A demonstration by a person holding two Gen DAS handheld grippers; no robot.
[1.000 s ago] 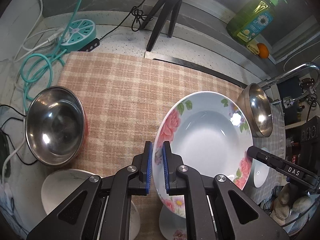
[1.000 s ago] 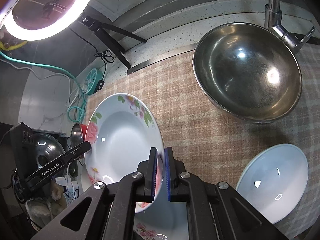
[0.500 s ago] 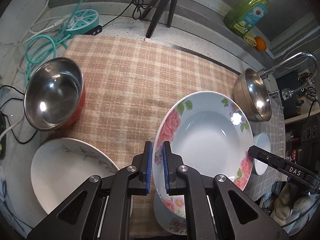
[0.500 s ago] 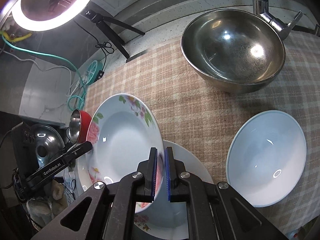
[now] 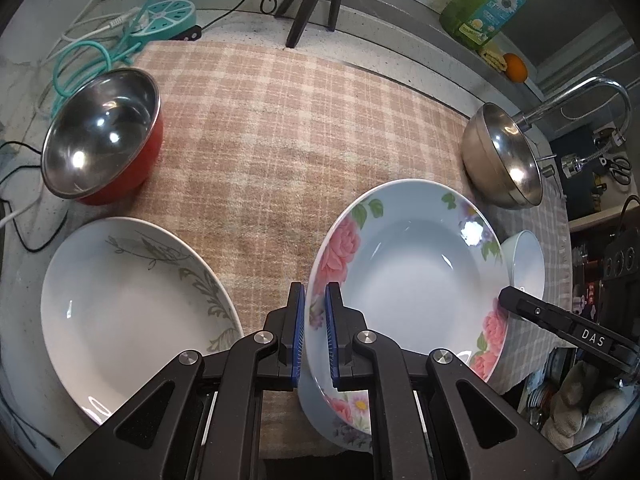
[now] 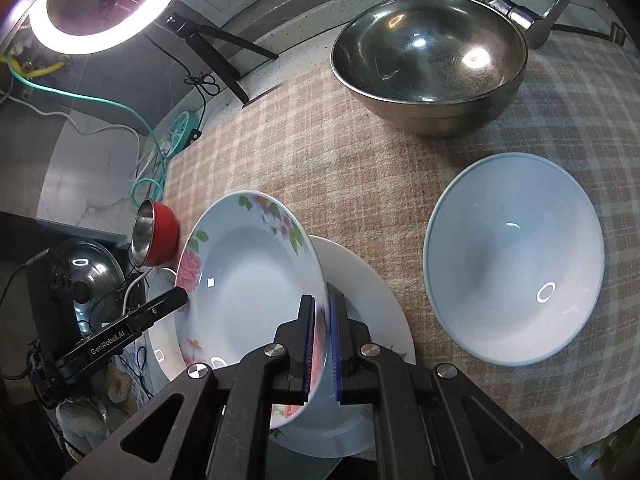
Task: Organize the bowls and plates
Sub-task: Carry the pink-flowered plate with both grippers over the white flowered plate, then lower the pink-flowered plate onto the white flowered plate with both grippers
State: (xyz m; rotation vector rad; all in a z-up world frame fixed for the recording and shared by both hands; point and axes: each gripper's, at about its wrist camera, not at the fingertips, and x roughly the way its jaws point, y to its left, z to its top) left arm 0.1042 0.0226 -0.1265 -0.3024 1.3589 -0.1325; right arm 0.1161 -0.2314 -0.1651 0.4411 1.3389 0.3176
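Observation:
A deep plate with pink roses (image 5: 412,272) hangs tilted above the checked cloth. My left gripper (image 5: 314,336) is shut on its left rim. My right gripper (image 6: 322,344) is shut on the opposite rim of the same rose plate (image 6: 248,292); one finger (image 5: 560,320) of it shows in the left wrist view. Directly below lies a second floral plate (image 6: 368,300) flat on the cloth. A white plate with a grey leaf pattern (image 5: 132,304) sits to the left, and a red bowl with a steel inside (image 5: 100,132) behind it. To the right sit a pale blue bowl (image 6: 512,292) and a large steel bowl (image 6: 428,60).
A tripod (image 5: 316,0) and a lit ring light (image 6: 104,4) stand at the back of the counter. A teal power strip (image 5: 168,16) with looped cables lies at the back left. A green soap bottle (image 5: 488,4), an orange (image 5: 515,67) and the faucet (image 6: 516,8) are at the back right.
Both grippers have carried the rose plate back toward the near edge and slightly down. The leaf plate and the second floral plate have come into view, the latter now under the held plate.

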